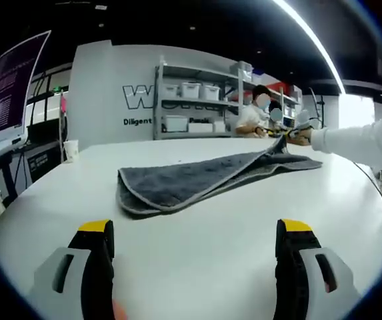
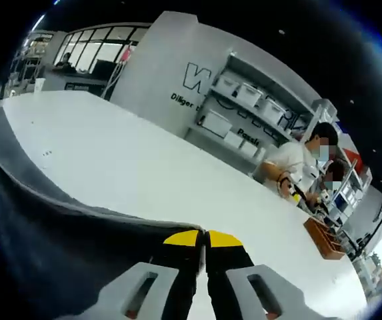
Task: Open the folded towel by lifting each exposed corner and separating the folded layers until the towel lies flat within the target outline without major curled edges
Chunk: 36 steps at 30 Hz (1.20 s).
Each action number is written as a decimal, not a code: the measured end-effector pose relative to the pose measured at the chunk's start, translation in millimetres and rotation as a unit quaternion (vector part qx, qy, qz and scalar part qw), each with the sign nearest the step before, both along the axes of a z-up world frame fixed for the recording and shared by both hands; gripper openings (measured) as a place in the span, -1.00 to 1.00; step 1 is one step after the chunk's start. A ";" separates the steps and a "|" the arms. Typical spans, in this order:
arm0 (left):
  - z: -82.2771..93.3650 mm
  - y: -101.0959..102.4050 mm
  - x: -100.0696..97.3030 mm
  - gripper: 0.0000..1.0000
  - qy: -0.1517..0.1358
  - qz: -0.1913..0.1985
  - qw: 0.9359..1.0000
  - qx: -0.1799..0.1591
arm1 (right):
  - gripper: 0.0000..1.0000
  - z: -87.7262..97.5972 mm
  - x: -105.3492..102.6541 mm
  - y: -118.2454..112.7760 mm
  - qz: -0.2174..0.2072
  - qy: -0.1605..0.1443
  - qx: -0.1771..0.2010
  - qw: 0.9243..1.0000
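Left gripper (image 1: 194, 233) spread, idle; right gripper (image 2: 204, 235) apparently pinching lifted towel (image 1: 197, 179) corner.

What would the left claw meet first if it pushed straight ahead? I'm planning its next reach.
Likely the towel: its near folded edge lies across the table, ahead of the open left claw. Bare tabletop lies between them; the distance is hard to judge.

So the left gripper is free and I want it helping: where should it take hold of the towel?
Probably the near folded edge of the towel, approached low from the front. There the top layer's pale-trimmed rim lies slightly proud of the layer beneath, facing the open left gripper, while the right gripper already pinches the far corner.
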<state>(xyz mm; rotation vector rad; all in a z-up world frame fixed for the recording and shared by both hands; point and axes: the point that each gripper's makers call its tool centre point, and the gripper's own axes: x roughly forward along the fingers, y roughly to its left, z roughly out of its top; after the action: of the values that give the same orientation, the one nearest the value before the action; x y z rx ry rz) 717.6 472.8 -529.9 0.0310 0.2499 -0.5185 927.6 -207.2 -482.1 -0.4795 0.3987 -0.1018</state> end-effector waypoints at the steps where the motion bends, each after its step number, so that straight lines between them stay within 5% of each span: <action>1: -0.2 -0.2 0.0 0.99 0.001 0.000 1.000 -0.001 | -1.00 -7.4 7.8 -6.0 0.001 0.006 -0.002 1.000; 15: -1.8 -0.4 0.5 0.99 0.003 0.001 1.000 0.001 | -0.81 -36.0 1.5 -17.1 -0.005 0.031 0.012 0.999; 23: 0.7 -1.3 -0.2 0.99 -0.001 -0.001 1.000 0.001 | -0.68 -11.4 -31.0 -21.3 0.030 -0.004 -0.001 1.000; 27: 3.1 -2.4 -1.1 0.99 -0.005 -0.003 1.000 0.000 | -0.68 18.9 -57.9 2.7 0.063 -0.072 0.043 0.995; 31: 4.8 -3.4 -1.6 0.99 -0.009 -0.005 1.000 0.001 | -0.60 48.3 -107.0 48.5 0.115 -0.129 0.102 0.980; 33: 5.7 -4.0 -2.0 0.99 -0.011 -0.006 1.000 0.000 | -0.54 55.6 -136.2 77.0 0.153 -0.137 0.140 0.969; 36: 7.4 -5.1 -2.9 0.99 -0.014 -0.008 1.000 0.000 | -0.42 57.4 -158.5 94.6 0.176 -0.131 0.150 0.964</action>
<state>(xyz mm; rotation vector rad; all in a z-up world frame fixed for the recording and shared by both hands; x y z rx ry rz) 714.7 467.7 -522.5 0.0402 0.2229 -0.5339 769.1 -112.6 -424.7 -0.2268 0.0613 0.2351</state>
